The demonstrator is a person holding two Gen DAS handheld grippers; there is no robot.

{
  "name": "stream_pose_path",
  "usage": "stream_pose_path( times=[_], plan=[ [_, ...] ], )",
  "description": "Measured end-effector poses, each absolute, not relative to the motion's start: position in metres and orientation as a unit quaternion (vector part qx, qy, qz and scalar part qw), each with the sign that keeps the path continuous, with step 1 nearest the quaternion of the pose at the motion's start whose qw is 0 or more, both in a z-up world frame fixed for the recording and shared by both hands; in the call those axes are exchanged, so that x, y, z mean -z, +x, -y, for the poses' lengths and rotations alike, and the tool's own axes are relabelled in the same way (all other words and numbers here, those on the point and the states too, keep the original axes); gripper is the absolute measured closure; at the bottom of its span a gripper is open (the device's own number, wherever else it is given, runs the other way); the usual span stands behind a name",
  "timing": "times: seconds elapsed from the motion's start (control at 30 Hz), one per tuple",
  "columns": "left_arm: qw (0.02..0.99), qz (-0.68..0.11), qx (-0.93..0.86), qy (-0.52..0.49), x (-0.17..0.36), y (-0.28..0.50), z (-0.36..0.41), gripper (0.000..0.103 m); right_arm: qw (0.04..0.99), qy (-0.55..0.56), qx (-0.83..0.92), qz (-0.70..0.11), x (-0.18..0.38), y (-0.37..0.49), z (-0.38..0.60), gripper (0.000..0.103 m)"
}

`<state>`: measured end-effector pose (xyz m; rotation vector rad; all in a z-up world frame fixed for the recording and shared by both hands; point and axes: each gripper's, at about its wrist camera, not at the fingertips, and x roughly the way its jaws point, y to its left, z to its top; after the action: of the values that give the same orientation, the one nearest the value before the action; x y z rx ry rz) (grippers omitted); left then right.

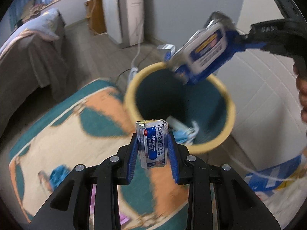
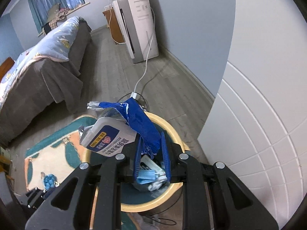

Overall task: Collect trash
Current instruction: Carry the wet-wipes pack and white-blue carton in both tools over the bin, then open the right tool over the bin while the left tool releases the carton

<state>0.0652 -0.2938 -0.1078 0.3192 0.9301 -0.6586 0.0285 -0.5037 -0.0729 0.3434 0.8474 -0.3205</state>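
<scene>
A round bin (image 1: 228,99) with a cream rim and dark teal inside stands on the floor; crumpled blue masks and wrappers lie in it. My left gripper (image 1: 152,143) is shut on a small silver and blue medicine sachet (image 1: 152,143), held just before the bin's near rim. My right gripper (image 2: 150,151) is shut on a blue wet-wipes pack (image 2: 140,122) with a white lid, held over the bin (image 2: 172,132). That pack (image 1: 207,53) also shows in the left wrist view, above the bin's far rim.
A teal, orange and cream rug (image 1: 67,134) lies left of the bin, with a blue crumpled item (image 1: 57,174) on it. A bed (image 2: 38,67) stands to the left. A white air purifier (image 2: 138,23) and its cable stand behind. A white panelled door (image 2: 259,134) is on the right.
</scene>
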Motion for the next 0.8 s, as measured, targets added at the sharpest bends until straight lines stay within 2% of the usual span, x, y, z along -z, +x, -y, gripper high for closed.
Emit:
stream_pose_path(
  times=[0.23, 0.57, 0.67, 0.73, 0.8],
  plan=[
    [0.82, -0.42, 0.339, 0.19, 0.108, 0.064, 0.351, 0.071, 0.878, 0.139, 0.152, -0.432, 0.084, 0.033, 0.498, 0.084],
    [0.828, -0.433, 0.311, 0.175, 0.122, 0.086, 0.352, 0.071, 0.868, 0.125, 0.164, -0.451, 0.095, 0.039, 0.496, 0.083],
    [0.832, -0.43, 0.308, 0.168, 0.12, 0.087, 0.349, 0.065, 0.868, 0.123, 0.172, -0.449, 0.095, 0.04, 0.497, 0.08],
    [0.834, -0.428, 0.31, 0.159, 0.119, 0.087, 0.347, 0.053, 0.868, 0.127, 0.17, -0.449, 0.095, 0.04, 0.495, 0.077],
    [0.836, -0.426, 0.31, 0.157, 0.118, 0.086, 0.344, 0.05, 0.868, 0.123, 0.17, -0.449, 0.095, 0.042, 0.492, 0.073]
  ],
)
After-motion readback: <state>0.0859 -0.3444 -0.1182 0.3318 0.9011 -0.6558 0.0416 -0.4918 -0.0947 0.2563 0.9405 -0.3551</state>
